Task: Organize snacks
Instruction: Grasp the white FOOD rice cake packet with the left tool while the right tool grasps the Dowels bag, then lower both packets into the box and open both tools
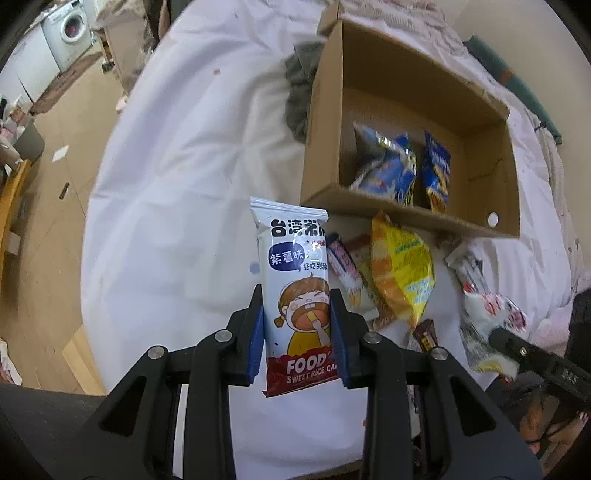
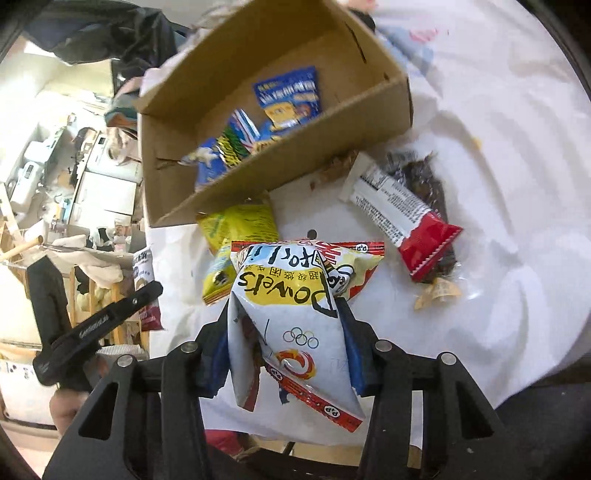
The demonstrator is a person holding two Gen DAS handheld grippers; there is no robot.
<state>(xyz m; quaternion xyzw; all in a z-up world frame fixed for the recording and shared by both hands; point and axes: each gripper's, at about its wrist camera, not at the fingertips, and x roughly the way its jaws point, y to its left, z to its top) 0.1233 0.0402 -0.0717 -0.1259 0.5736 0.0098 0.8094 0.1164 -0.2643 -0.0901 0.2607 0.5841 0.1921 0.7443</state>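
My left gripper (image 1: 297, 295) is shut on a white rice-cake packet (image 1: 295, 291) with a cartoon girl, held upright above the white sheet. My right gripper (image 2: 286, 302) is shut on a white and yellow snack bag (image 2: 291, 325) with red trim. The open cardboard box (image 1: 369, 206) lies ahead and holds blue snack bags (image 1: 388, 170); it also shows in the right wrist view (image 2: 258, 173). Loose snacks lie before the box: a yellow bag (image 1: 402, 273), a pink-white packet (image 1: 343, 266), a red-ended bar (image 2: 402, 218).
A white sheet (image 1: 177, 184) covers the surface. A grey cloth (image 1: 301, 88) lies left of the box. A small brown candy (image 1: 426, 334) and a dark clear packet (image 2: 432, 184) lie among the snacks. Wooden floor and a washing machine (image 1: 74, 26) are at far left.
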